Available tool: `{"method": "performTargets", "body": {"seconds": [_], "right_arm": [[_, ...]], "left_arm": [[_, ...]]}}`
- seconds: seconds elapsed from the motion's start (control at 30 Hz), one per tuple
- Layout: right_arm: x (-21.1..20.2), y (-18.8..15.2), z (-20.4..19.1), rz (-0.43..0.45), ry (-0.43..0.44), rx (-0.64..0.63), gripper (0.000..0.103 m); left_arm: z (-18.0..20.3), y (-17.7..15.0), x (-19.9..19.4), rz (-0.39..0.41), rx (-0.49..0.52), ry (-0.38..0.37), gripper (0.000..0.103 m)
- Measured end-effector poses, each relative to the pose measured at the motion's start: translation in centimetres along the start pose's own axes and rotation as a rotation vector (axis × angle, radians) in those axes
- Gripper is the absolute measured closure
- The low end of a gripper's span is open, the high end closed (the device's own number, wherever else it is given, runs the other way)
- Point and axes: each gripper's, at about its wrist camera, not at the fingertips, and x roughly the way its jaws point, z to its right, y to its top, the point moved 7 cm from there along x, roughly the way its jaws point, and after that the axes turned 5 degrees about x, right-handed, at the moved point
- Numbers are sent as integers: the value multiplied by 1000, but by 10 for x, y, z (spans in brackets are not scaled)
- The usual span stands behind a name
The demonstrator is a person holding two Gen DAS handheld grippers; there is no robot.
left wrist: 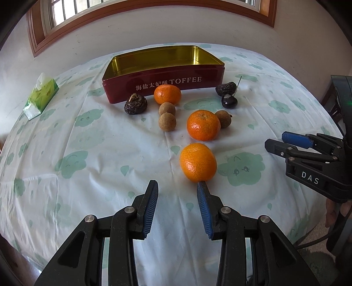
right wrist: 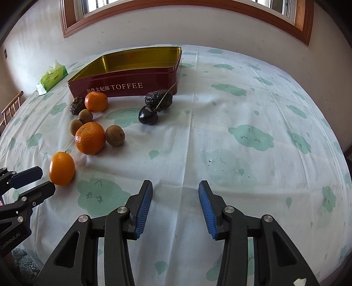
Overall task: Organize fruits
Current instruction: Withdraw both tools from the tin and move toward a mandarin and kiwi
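The left gripper (left wrist: 177,187) is spread, one fingertip touching the nearest orange (left wrist: 198,162). The right gripper (right wrist: 175,187) is spread over bare tablecloth (right wrist: 242,110).

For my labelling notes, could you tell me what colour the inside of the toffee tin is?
Shiny gold inside the toffee tin, seen best in the left wrist view.

Tablecloth (right wrist: 242,123): white with green cloud faces, covering the table under and ahead of the tool.
Tissue pack (left wrist: 40,96): green, on the cloth far ahead to the left.
Window (right wrist: 176,13): brown wooden frame, in the wall beyond the table.
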Motion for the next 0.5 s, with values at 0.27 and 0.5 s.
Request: {"method": "performTargets", "body": {"seconds": [0.27,0.5], "right_arm": [[-1,0,1,1,1,6,62],[-2,0,5,4,2,14,62]], "left_arm": [[15,0,-1,-1,43,-25,65],[21,3,5,-22,38,-48,64]]}}
